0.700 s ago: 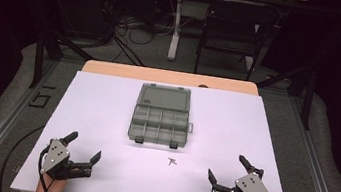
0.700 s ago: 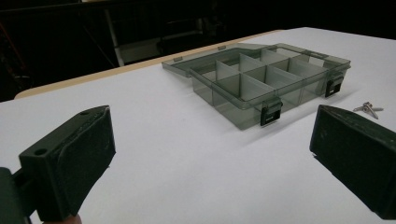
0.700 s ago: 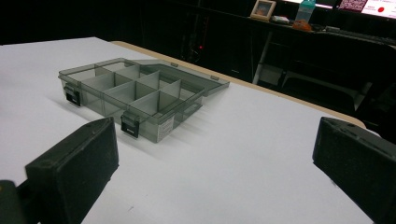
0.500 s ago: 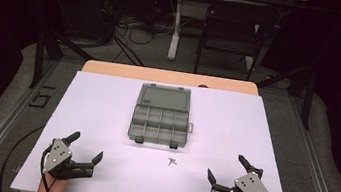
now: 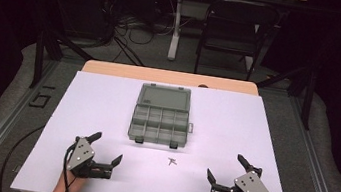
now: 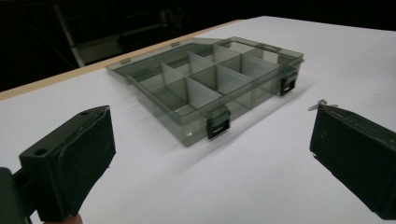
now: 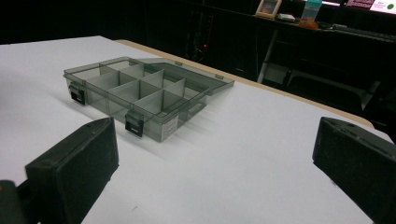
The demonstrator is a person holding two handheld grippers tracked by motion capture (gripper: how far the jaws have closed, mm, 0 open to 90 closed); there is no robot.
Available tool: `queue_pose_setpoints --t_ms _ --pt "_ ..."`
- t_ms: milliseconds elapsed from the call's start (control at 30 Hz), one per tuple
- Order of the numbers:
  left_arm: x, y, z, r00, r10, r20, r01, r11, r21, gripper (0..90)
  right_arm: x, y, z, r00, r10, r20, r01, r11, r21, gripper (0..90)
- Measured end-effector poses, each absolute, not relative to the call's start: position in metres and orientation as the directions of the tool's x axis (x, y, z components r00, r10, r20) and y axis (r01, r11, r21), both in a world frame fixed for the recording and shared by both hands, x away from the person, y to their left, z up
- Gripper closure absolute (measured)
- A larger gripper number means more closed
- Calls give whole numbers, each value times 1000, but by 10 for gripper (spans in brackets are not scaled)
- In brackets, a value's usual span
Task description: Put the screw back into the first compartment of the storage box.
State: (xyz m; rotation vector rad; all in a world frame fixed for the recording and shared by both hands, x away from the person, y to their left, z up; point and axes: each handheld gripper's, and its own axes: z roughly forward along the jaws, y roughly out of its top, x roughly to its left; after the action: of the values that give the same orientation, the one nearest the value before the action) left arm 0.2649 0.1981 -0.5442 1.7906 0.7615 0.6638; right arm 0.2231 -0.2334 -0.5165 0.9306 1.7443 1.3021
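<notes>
Likely step: reach for the small metal piece [image 5: 172, 162] on the white table sheet [image 5: 253, 138]; best approach low, jaws straddling it, closing slowly since it looks thin and flat; left gripper [image 5: 105, 150] jaws wide apart, empty; right gripper [image 5: 228, 175] likewise; piece lies between them, at 3 o'clock of the left, 9 o'clock of the right; open compartment box [image 5: 160, 120] at 12 o'clock of the piece.
</notes>
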Motion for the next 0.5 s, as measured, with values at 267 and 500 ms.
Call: queue_pose_setpoints --t_ms 267,500 --pt "277 165 -546 712 698 76 199 -304 932 0 221 -232 -515 -456 876 -157 98 224 970 0" --pt "290 137 -544 761 647 46 250 -358 900 0 225 -231 -517 -457 876 -152 95 218 971 0"
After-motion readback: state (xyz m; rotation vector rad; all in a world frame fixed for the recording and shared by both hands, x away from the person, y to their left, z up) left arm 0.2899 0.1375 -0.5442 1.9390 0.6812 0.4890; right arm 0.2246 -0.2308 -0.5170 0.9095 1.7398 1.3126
